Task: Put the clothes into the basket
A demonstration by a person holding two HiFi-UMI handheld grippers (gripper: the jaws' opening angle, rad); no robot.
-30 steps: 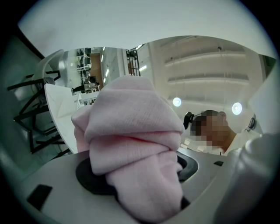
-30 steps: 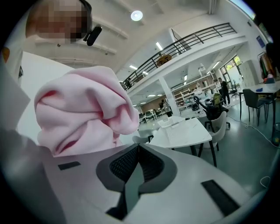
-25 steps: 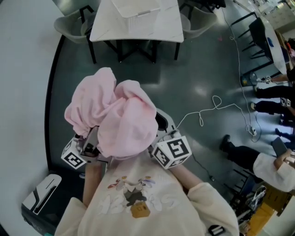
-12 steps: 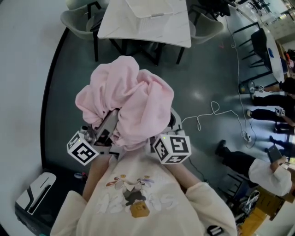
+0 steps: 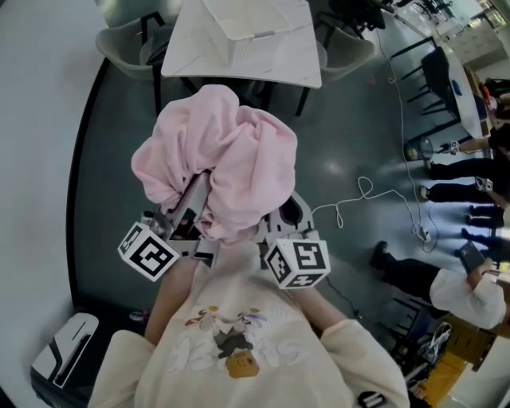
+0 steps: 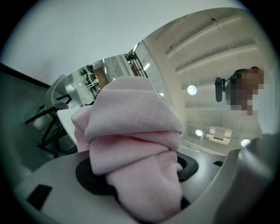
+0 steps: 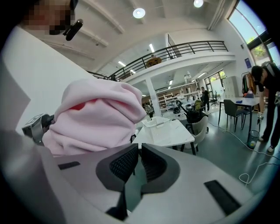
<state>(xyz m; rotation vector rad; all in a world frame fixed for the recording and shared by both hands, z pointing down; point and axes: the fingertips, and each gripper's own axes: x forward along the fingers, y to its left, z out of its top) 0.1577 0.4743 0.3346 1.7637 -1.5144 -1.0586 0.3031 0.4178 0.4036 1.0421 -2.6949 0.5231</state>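
Observation:
A bundled pink garment (image 5: 227,159) hangs in the air in front of me, over the dark floor. My left gripper (image 5: 191,203) is shut on it; in the left gripper view the pink cloth (image 6: 135,144) fills the space between the jaws (image 6: 138,173). My right gripper (image 5: 285,213) sits just right of the bundle, shut, with nothing between its pads (image 7: 139,154). The pink garment (image 7: 96,116) shows at its left. A white basket (image 7: 151,123) stands on a white table (image 7: 168,133) ahead. The head view shows that basket (image 5: 247,20) on the table (image 5: 199,60) at the top.
Grey chairs (image 5: 123,40) flank the table. A white cable (image 5: 358,199) lies looped on the floor at the right, near several people (image 5: 470,291). A white wall (image 5: 32,159) curves along the left, and a white device (image 5: 64,355) sits low left.
My left gripper has carried the pink bundle forward, closer to the table. The right gripper has stayed shut beside it and hardly moved.

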